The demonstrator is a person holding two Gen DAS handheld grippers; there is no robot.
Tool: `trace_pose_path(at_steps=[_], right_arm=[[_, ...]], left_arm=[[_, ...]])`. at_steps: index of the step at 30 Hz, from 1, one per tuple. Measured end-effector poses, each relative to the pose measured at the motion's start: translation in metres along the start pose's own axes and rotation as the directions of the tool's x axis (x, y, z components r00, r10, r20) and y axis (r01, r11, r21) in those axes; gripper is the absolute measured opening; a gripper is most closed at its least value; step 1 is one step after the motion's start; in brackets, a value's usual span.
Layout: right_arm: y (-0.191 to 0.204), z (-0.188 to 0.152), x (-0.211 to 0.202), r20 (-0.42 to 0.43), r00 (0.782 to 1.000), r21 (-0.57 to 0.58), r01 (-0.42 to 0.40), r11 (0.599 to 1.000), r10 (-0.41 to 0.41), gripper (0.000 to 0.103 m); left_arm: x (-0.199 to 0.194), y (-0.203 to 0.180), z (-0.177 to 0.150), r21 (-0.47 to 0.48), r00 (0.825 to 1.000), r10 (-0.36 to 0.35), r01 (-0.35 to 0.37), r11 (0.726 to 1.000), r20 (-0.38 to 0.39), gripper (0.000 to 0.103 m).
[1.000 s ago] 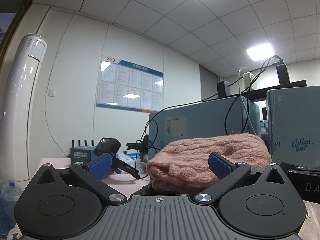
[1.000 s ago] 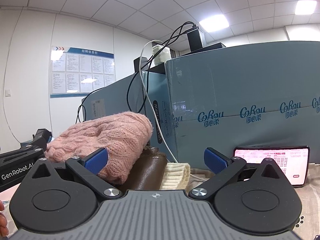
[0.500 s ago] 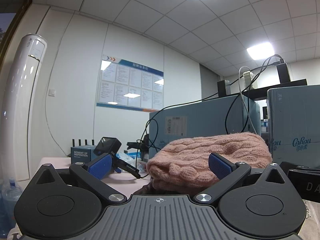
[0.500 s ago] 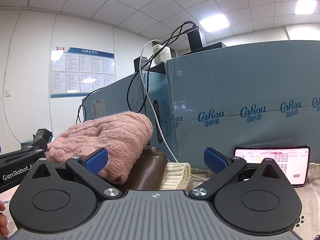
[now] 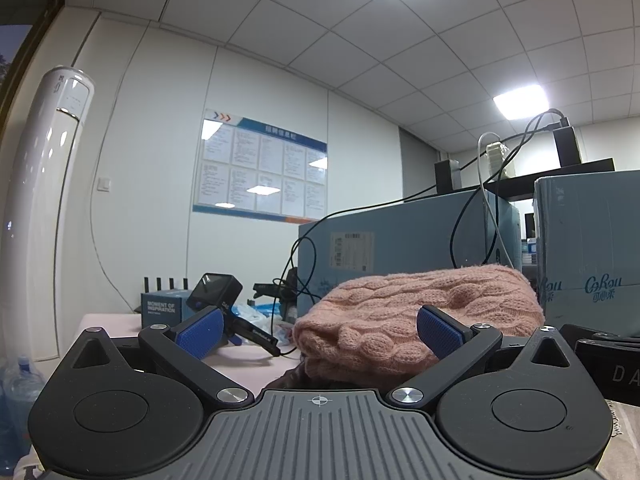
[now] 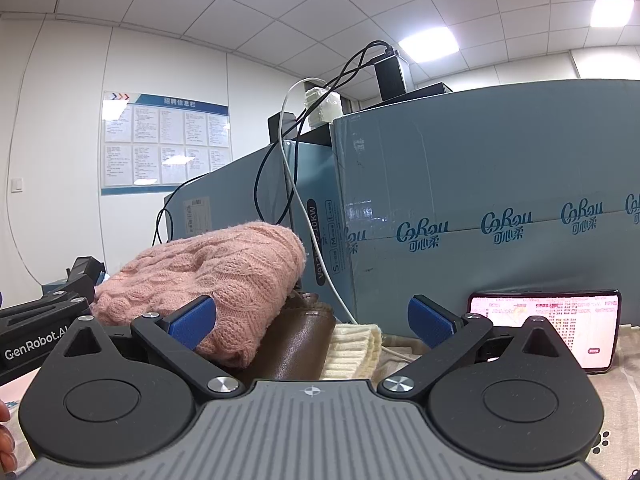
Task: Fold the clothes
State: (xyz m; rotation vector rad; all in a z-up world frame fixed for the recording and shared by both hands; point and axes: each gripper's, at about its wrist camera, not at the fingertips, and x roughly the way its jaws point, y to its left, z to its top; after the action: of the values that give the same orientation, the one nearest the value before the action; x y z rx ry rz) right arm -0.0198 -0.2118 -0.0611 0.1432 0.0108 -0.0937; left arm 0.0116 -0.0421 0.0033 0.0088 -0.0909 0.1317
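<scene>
Table [image 5: 120,322] mostly hidden; brown garment [image 6: 292,344] under pink sweater [image 6: 224,276].

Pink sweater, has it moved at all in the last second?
No. The pink sweater sits at the same spot against the blue carton behind it.

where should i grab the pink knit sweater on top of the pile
Probably the rounded folded edge of the pink cable-knit sweater, overhanging the brown leather garment. Come in level from the front with the open right hand-held gripper: that edge is thick and faces it.
</scene>
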Motion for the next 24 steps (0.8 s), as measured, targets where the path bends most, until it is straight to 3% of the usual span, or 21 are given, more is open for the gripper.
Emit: trace_pose_path(at_steps=[24], right_arm=[[-0.0006,0.0002,0.0008,-0.004,1.000,0.002,-0.005,1.000,0.005,0.103]], left_arm=[[0.0031,-0.0011,0.0005,-0.001,1.000,-0.001,0.001,1.000,-0.001,0.103]])
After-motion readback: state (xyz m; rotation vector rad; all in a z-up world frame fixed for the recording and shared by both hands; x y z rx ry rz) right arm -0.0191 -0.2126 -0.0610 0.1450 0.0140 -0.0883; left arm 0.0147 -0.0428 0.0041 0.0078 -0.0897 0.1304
